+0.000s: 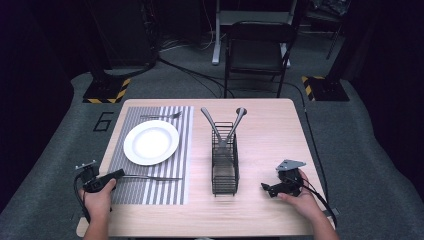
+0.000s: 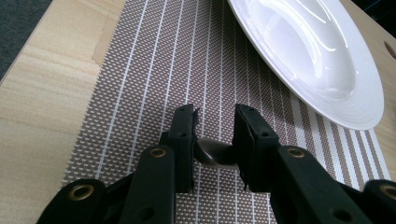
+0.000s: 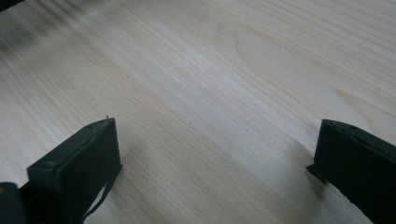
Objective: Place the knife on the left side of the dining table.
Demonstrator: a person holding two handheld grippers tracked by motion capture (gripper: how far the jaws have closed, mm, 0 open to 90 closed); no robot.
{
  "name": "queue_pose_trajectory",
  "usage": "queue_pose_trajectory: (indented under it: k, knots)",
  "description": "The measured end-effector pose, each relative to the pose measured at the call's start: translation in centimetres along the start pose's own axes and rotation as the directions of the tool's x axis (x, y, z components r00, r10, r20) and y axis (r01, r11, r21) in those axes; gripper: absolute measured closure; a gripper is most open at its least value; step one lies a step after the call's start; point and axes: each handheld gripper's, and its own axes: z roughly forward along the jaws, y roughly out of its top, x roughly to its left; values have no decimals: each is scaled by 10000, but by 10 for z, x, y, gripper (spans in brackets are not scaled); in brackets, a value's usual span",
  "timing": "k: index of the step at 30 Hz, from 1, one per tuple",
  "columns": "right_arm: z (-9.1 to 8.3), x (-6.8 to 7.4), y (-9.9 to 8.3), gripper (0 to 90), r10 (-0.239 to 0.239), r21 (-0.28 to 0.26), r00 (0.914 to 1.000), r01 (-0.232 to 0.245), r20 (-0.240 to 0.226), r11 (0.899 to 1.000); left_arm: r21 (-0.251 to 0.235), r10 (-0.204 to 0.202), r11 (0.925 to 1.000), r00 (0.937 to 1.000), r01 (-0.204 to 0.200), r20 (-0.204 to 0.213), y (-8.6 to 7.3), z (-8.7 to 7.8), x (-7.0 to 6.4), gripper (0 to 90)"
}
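left gripper [image 1: 120, 174] clamped on handle end of knife [image 1: 152, 177], lying on striped placemat [image 1: 167, 192] | right gripper [image 1: 265, 187] spread wide over bare table [image 1: 265, 130] | white plate [image 1: 151, 142] mid-mat | fork [image 1: 162, 116] beyond | wire caddy [image 1: 224, 165] centre, two utensils inside

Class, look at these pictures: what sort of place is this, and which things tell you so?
Probably a lab or studio set up for recording table-setting: a wooden table on grey carpet, floor stands with hazard-striped bases, trailing cables, and a folding chair in a dark room.
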Motion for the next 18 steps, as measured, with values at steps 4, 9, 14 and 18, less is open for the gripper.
queue_pose_trajectory:
  k: [4, 9, 14, 18]
  knots:
    - [0, 0, 0, 0, 4, 2, 10000, -4, 0, 10000, 71, -9, 10000, 9999, 10, -119, -1, 1, 0, 694]
    - [0, 0, 0, 0, 4, 1, 10000, -4, -3, 10000, 184, 134, 9997, 9997, -130, -218, -1, 1, 0, 692]
    - [0, 0, 0, 0, 2, -2, 10000, -2, 1, 10000, 159, 344, 9993, 9989, -339, -332, -2, 2, -2, 684]
    - [0, 0, 0, 0, 2, -2, 10000, -2, 2, 10000, 210, 554, 9983, 9977, -546, -400, -2, 2, -2, 676]
